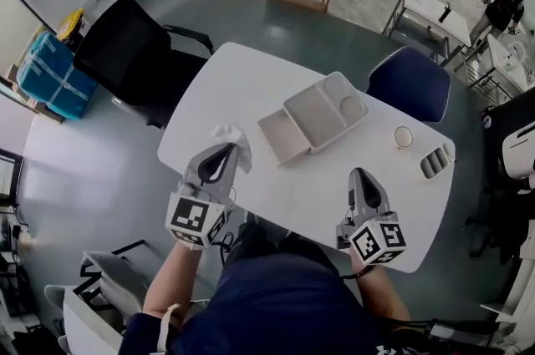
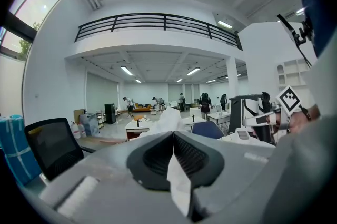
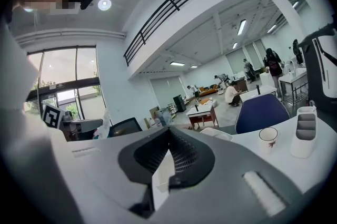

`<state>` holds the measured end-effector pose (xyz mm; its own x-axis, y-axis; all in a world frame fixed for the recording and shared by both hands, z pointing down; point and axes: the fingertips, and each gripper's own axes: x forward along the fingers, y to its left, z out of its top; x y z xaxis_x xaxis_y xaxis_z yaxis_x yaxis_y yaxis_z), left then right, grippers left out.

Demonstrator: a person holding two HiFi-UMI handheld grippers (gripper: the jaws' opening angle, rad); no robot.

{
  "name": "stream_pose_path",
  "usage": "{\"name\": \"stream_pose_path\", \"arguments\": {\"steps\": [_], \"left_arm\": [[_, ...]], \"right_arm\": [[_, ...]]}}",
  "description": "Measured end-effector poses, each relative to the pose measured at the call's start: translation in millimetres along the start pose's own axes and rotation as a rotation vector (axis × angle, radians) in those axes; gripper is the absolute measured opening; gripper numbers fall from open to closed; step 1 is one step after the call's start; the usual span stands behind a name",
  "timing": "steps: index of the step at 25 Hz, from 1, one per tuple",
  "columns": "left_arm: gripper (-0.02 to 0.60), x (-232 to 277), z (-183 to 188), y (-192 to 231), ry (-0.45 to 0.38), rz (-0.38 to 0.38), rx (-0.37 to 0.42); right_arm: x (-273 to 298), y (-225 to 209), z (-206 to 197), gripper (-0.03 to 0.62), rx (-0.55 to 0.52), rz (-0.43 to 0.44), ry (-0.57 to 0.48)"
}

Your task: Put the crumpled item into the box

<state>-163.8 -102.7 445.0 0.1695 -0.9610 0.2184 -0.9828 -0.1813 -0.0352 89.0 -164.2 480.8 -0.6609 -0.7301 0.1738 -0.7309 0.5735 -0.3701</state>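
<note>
Left claw (image 1: 229, 147) pressed together on one crumpled white item (image 1: 233, 135), held over the near left part of the bench (image 1: 251, 82). The item is apart from the box and not in it. The left gripper view shows white paper pinched between the pads.

Right claw (image 1: 359, 173) pressed together, nothing seen in it, over the bench's near right part.

Count on the bench:
- one pale grey box (image 1: 311, 118), lying open, compartments inside
- one white cup (image 1: 404, 137), small reddish mark on its side, too small to read
- one slotted white holder (image 1: 435, 163)

Two marker cubes, each with black-and-white square patterns. Two chairs at the bench: one black (image 1: 134, 53), one blue (image 1: 410, 82).
</note>
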Motion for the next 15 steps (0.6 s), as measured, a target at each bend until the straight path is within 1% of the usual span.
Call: {"name": "stream_pose_path", "arguments": {"steps": [4,7,9,12,15], "left_arm": [[0.005,25,-1,18,0.041,-0.078,0.018],[0.005,50,-8,21,0.087,-0.168,0.071],[0.005,64,-16,21,0.135,-0.239,0.114],[0.005,86,-39,16,0.25,-0.37,0.204],[0.005,107,-75,5,0.376,-0.491,0.343]], "right_arm": [[1,3,2,0.002,0.034,-0.083,-0.011],[1,5,0,0.002,0.044,-0.142,-0.02],[0,8,-3,0.002,0.051,-0.178,-0.026],[-2,11,-8,0.002,0.065,-0.23,-0.034],[-6,12,-12,0.002,0.079,-0.281,-0.037]]}}
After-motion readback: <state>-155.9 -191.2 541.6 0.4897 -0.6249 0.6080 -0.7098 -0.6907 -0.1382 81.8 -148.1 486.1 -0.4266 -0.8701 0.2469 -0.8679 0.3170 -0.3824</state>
